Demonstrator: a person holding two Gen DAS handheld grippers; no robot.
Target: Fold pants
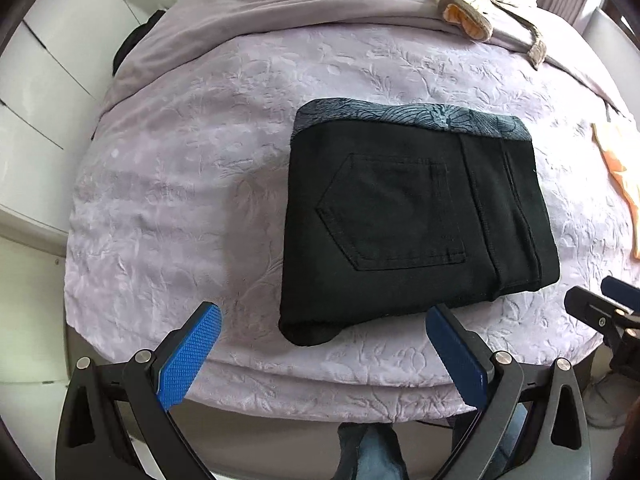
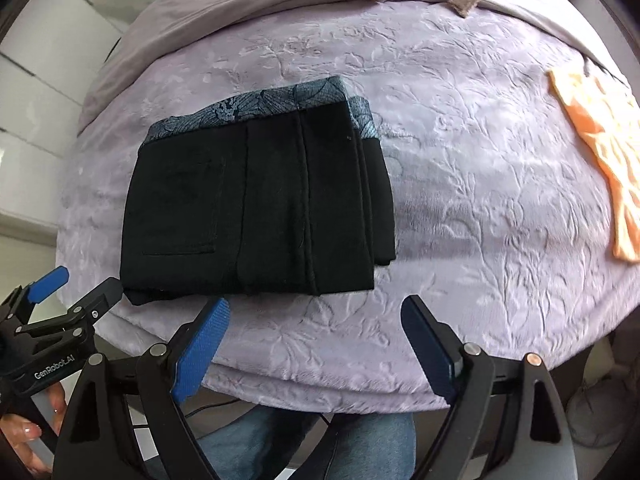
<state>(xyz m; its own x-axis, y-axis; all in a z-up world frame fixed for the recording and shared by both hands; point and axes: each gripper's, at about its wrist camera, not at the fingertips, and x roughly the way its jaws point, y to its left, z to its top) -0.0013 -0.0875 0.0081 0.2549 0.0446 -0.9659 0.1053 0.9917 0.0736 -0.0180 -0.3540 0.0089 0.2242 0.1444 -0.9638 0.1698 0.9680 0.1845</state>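
Pants lie folded, compact black bundle at frame centre on bed. Soft, light, layers prone to slip; best hold judged at thick near fold. Left gripper and right gripper both spread wide, empty, clear of cloth.

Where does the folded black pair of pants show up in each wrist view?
Left wrist: folded black pants lie right of centre, above the open left gripper.
Right wrist: pants lie left of centre, above-left of the open right gripper.
Shared landmark: the orange cloth at the right edge.
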